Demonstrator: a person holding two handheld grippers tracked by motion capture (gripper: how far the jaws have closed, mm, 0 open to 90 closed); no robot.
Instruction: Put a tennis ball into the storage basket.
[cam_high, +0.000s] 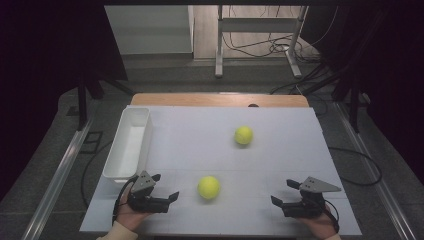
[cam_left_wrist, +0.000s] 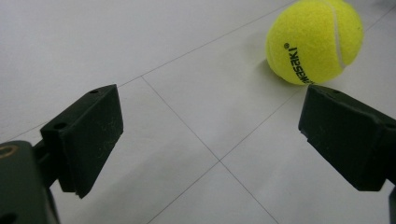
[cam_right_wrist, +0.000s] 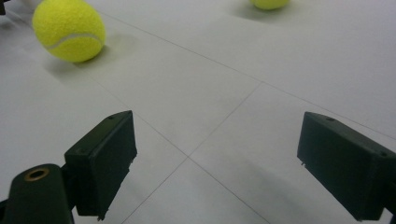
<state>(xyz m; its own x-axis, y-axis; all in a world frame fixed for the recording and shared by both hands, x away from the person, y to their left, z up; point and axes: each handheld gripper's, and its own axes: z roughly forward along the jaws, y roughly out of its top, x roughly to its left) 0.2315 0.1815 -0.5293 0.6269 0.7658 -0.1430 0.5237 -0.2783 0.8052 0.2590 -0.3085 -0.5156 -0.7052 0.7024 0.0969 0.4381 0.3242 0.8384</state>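
Both my grippers gape wide, empty.
Near ball (cam_high: 208, 187) lies just right of my left gripper (cam_high: 166, 187); right gripper (cam_high: 283, 192) well apart.

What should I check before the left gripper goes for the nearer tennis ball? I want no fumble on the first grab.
1. Left gripper open, nothing between its jaws: ok.
2. Nearer tennis ball free on the table, nothing touching it: ok.
3. Ball lined up between the jaws: not ok; in the left gripper view it sits ahead, off toward the right jaw.
4. Right gripper open and well apart from that ball: ok.
5. White bin empty: ok.
6. Far tennis ball out of the path: ok.
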